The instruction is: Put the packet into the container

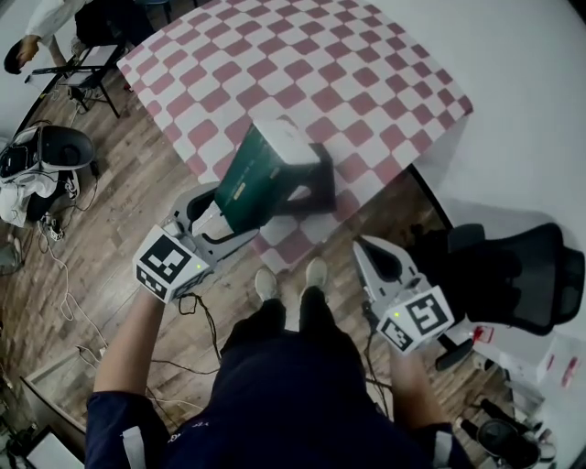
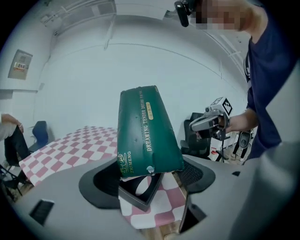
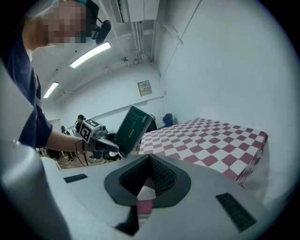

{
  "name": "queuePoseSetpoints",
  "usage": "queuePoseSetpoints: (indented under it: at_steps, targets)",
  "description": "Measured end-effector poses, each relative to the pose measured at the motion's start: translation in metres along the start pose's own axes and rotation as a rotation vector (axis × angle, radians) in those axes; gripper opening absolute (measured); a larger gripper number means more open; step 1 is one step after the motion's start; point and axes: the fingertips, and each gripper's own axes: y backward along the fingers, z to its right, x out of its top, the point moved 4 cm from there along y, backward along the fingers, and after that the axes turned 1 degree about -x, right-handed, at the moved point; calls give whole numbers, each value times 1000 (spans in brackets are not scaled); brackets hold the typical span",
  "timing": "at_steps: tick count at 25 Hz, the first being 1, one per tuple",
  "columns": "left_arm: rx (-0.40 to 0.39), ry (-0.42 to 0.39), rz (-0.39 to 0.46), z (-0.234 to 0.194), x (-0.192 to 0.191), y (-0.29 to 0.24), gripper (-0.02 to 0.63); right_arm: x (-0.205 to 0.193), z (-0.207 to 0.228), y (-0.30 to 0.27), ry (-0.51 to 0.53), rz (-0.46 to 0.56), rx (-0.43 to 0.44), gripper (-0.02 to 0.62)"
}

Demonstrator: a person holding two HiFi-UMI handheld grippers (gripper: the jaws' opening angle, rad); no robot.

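A dark green packet [image 1: 261, 179] with a white end hangs tilted over the near corner of the red-and-white checkered table [image 1: 302, 64]. My left gripper [image 1: 231, 218] is shut on its lower end. In the left gripper view the packet [image 2: 145, 131] rises from the jaws above a black square container [image 2: 138, 190]. The container [image 1: 316, 188] stands on the cloth just right of the packet. My right gripper [image 1: 368, 249] hangs off the table over the floor, shut with nothing in it. From the right gripper view I see the packet [image 3: 132, 126] and the left gripper [image 3: 96, 137].
A black office chair [image 1: 513, 275] stands to the right of my right gripper. A white wall [image 1: 531, 110] runs behind the table's right side. Bags and cables [image 1: 37, 174] lie on the wooden floor at left. A person [image 1: 41, 23] stands at the far left.
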Motion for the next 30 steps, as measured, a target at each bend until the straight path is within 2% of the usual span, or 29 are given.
queuePoseSetpoints:
  at_steps: [3,15,25,30]
  targets:
    - [-10,-63,-86,-9,-7,-19,390,-4,18,-4,-25,-16,8,14]
    - [-107,-396,-418,-27,-29,-74,391,-21,80,-20,-95,-60,23,13]
    - [-182,-529,-570,-35,-49,-98,391,-34,102,-26,-136,-89,26,14]
    - [-220,-560,-622,-32,-62,-106,390,-41,108,-28,-151,-106,29,12]
